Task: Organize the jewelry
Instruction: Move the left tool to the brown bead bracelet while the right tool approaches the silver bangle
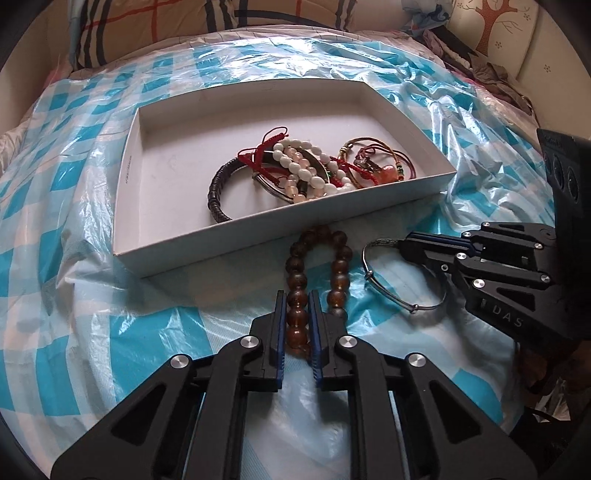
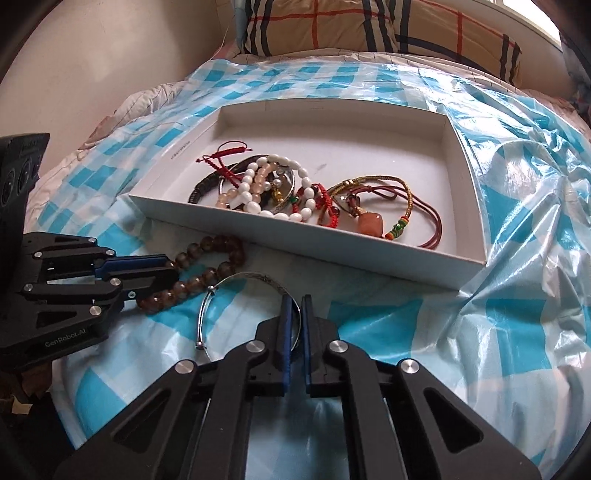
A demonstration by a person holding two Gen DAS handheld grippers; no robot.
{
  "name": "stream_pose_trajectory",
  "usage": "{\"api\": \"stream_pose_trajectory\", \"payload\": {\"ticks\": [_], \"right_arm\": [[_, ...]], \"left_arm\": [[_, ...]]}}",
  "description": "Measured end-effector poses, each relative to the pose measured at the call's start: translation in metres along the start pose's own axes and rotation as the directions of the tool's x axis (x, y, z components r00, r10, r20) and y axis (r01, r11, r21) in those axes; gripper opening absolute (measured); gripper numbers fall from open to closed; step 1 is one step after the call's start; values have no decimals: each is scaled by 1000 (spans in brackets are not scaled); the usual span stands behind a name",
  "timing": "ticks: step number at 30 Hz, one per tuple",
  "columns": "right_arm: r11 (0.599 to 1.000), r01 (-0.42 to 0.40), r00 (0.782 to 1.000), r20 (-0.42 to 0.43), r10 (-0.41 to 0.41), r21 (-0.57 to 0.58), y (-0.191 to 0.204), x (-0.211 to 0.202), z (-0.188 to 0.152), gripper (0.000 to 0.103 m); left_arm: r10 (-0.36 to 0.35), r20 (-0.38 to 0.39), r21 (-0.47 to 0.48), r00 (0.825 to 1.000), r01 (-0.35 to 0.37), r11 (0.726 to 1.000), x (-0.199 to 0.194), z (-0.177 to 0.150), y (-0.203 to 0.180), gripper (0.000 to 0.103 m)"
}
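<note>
A white shallow box (image 1: 127, 177) (image 2: 476, 206) lies on the plastic-covered bed and holds a tangle of bracelets (image 1: 303, 170) (image 2: 280, 188): white beads, red cords, a dark band. My left gripper (image 1: 298, 295) (image 2: 173, 271) is shut on a brown bead bracelet (image 1: 340, 266) (image 2: 218, 245) that lies just in front of the box. My right gripper (image 2: 294, 299) (image 1: 404, 245) is shut on a thin silver bangle (image 2: 207, 310) (image 1: 373, 280) beside the beads.
A blue and white checked plastic sheet (image 1: 74, 288) (image 2: 517, 258) covers the bed. A plaid pillow (image 2: 369, 26) (image 1: 155, 26) lies behind the box. A tree-print cushion (image 1: 495, 29) and dark clothes (image 1: 491, 74) sit at the far right.
</note>
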State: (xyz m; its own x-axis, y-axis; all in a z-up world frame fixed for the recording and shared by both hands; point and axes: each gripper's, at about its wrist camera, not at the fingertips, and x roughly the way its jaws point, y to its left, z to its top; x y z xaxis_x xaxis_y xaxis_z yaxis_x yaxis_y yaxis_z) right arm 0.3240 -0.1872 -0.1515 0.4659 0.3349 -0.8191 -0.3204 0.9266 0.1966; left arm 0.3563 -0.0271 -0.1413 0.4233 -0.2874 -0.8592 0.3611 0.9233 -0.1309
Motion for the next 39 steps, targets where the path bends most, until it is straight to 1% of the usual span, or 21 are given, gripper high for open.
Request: {"api": "stream_pose_trajectory", "payload": {"ticks": [2, 5, 8, 11, 14, 17, 20, 24, 26, 28, 32, 35, 39], "right_arm": [[999, -34, 999, 1, 34, 41, -1, -10, -7, 6], [994, -71, 997, 5, 71, 88, -3, -26, -20, 6], [987, -99, 995, 2, 100, 128, -7, -37, -31, 6], [986, -96, 995, -20, 100, 136, -9, -39, -38, 6], [987, -91, 995, -40, 97, 134, -7, -37, -39, 6], [992, -77, 995, -56, 83, 104, -3, -31, -40, 9], [993, -75, 995, -53, 80, 96, -2, -29, -42, 9], [985, -104, 994, -31, 109, 141, -7, -30, -43, 8], [972, -141, 989, -14, 146, 189, -14, -34, -45, 6], [958, -177, 984, 8, 180, 226, -17, -38, -46, 6], [933, -240, 971, 69, 230, 270, -20, -52, -46, 6], [922, -260, 965, 107, 239, 285, -22, -63, -45, 6], [916, -280, 958, 143, 248, 287, -19, -74, -43, 6]], "left_arm": [[-50, -10, -43, 999, 50, 998, -9, -6, 3, 10], [-124, 2, -104, 992, 123, 987, -28, -17, 8, 10], [-154, 17, -133, 988, 155, 979, -44, -28, 7, 10], [-140, 6, -142, 990, 139, 980, -47, -37, 6, 11], [-148, -9, -175, 989, 144, 974, -44, -41, 10, 11], [-132, -21, -167, 991, 127, 978, -40, -40, 9, 17], [-120, -37, -161, 992, 113, 981, -31, -41, 9, 17], [-112, -22, -172, 993, 107, 979, -30, -41, 10, 15], [-95, -12, -168, 995, 92, 981, -33, -41, 10, 14], [-63, 0, -157, 998, 62, 986, -38, -41, 6, 12], [21, 31, -113, 999, -17, 993, -50, -38, 0, 12], [90, 66, -74, 994, -85, 994, -60, -37, -7, 12], [149, 104, -39, 983, -145, 989, -70, -36, -14, 11]]}}
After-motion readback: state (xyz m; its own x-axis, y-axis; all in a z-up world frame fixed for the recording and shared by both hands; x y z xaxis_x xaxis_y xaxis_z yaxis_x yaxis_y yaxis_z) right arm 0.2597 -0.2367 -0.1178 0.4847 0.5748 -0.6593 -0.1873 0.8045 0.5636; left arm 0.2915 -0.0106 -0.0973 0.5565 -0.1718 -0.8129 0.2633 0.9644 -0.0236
